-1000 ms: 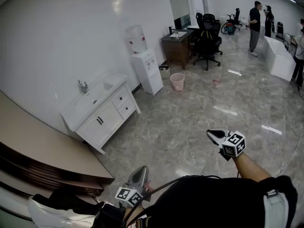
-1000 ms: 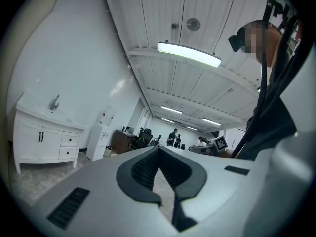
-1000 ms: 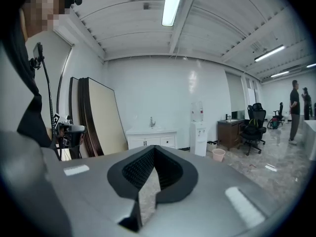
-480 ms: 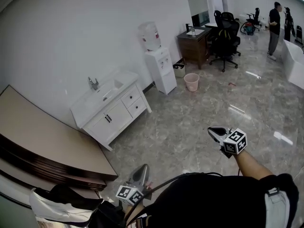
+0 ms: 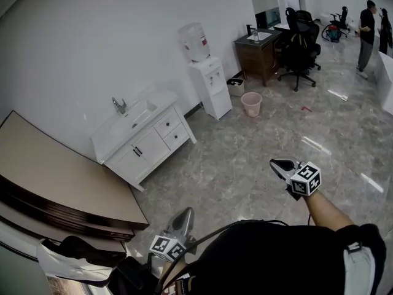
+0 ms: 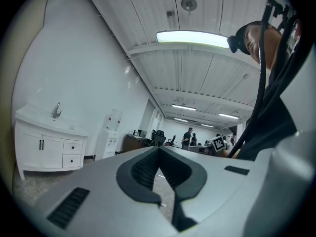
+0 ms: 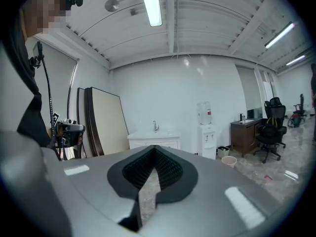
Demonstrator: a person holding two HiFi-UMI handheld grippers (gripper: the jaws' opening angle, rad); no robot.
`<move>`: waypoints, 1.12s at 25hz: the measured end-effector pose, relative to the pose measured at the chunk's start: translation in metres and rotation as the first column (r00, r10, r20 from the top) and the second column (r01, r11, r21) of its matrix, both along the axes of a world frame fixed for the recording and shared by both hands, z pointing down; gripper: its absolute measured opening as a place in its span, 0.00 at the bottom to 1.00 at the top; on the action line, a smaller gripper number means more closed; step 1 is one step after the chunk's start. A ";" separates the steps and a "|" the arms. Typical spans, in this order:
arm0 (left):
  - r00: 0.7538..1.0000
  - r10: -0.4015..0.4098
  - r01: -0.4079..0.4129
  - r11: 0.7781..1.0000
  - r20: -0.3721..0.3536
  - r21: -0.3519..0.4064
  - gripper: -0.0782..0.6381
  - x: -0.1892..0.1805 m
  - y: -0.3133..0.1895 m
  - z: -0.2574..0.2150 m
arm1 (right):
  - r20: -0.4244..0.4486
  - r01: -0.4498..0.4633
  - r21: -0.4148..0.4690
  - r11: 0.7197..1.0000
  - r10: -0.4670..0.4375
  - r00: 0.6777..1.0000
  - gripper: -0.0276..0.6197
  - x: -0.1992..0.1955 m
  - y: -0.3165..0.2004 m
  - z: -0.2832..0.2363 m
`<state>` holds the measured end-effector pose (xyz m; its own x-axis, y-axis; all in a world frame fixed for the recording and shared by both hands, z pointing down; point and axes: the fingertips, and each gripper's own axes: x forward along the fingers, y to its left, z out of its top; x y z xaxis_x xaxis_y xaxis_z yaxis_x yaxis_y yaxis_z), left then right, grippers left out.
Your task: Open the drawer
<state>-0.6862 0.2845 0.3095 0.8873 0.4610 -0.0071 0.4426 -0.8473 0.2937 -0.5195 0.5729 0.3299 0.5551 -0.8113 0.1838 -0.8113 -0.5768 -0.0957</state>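
A white vanity cabinet (image 5: pixel 144 141) with a sink and tap stands against the wall; two small drawers (image 5: pixel 167 126) with dark knobs sit at its right end, both closed. The left gripper view shows the cabinet (image 6: pixel 47 149) at far left, the right gripper view shows it (image 7: pixel 154 138) straight ahead, small. My left gripper (image 5: pixel 186 215) is held low by my body, jaws together, nothing in them. My right gripper (image 5: pixel 277 164) reaches out over the floor, also shut and empty. Both are well short of the cabinet.
A water dispenser (image 5: pixel 207 85) stands right of the cabinet, then a pink bucket (image 5: pixel 251 103), a brown desk (image 5: pixel 261 53) and a black office chair (image 5: pixel 302 42). Large boards (image 5: pixel 61 183) lean on the wall at left. People (image 5: pixel 367 29) stand far right. Grey marble floor lies between.
The whole view has shifted as I walk: the cabinet and dispenser have slid rightwards and grown slightly. Both grippers keep their places in the picture, still shut.
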 end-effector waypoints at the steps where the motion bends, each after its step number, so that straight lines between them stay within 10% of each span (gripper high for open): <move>1: 1.000 0.001 -0.001 1.000 -0.001 -0.001 0.11 0.007 0.007 0.002 | 0.003 -0.003 0.003 1.000 0.003 1.000 0.03 0.006 0.008 0.002; 13: 0.998 0.067 -0.067 0.998 0.020 -0.014 0.11 0.092 0.020 0.006 | 0.049 -0.108 -0.010 0.994 0.108 0.993 0.03 0.059 0.043 0.018; 28: 0.989 0.141 -0.142 0.990 -0.054 -0.009 0.11 0.227 -0.106 -0.022 | -0.009 -0.255 -0.032 0.967 0.254 0.967 0.03 0.134 -0.051 -0.008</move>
<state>-0.4593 0.1786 0.2876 0.8114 0.5816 -0.0586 0.5729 -0.7714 0.2769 -0.3854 0.5222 0.3215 0.7433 -0.6367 0.2050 -0.6378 -0.7670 -0.0698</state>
